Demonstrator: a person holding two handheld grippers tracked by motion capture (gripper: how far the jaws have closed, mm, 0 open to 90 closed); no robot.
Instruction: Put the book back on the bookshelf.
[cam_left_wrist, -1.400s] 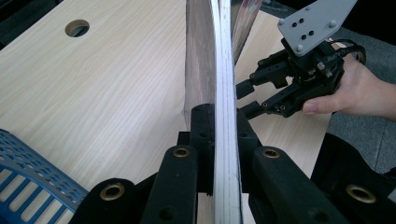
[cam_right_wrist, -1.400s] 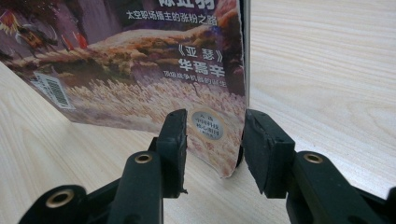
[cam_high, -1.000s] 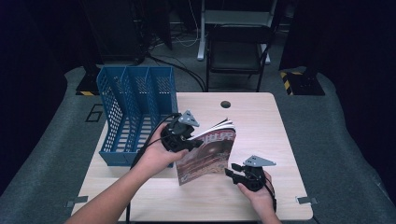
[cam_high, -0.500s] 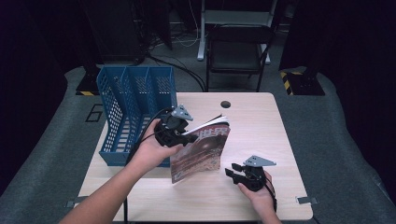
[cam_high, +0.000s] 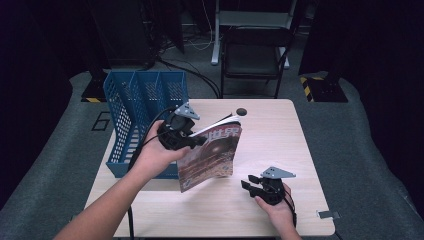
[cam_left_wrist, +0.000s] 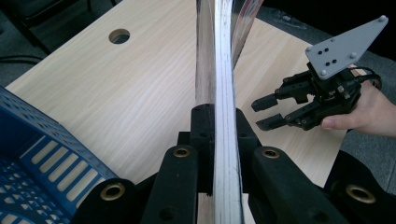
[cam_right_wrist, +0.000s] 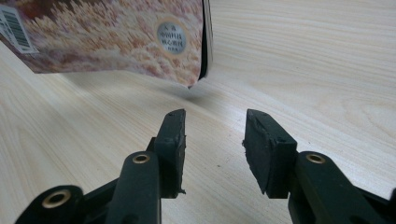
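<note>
A magazine (cam_high: 210, 152) with a reddish-brown cover hangs in the air over the table, gripped at its upper left edge by my left gripper (cam_high: 192, 137), which is shut on it. In the left gripper view the magazine (cam_left_wrist: 224, 70) runs edge-on between the two black jaws. My right gripper (cam_high: 248, 183) rests low over the table near the front right, open with nothing between its jaws. Seen from the right gripper view, the magazine's lower corner (cam_right_wrist: 140, 37) floats just above the wood, ahead of my right gripper (cam_right_wrist: 214, 126).
A blue mesh file rack (cam_high: 140, 105) with several slots stands at the table's left side, right behind my left hand. A round cable hole (cam_high: 242, 111) sits near the far edge. A black chair (cam_high: 252, 50) stands beyond the table.
My left gripper has lifted the magazine up off the table and carried it leftward toward the blue rack. My right gripper has stayed where it was.
</note>
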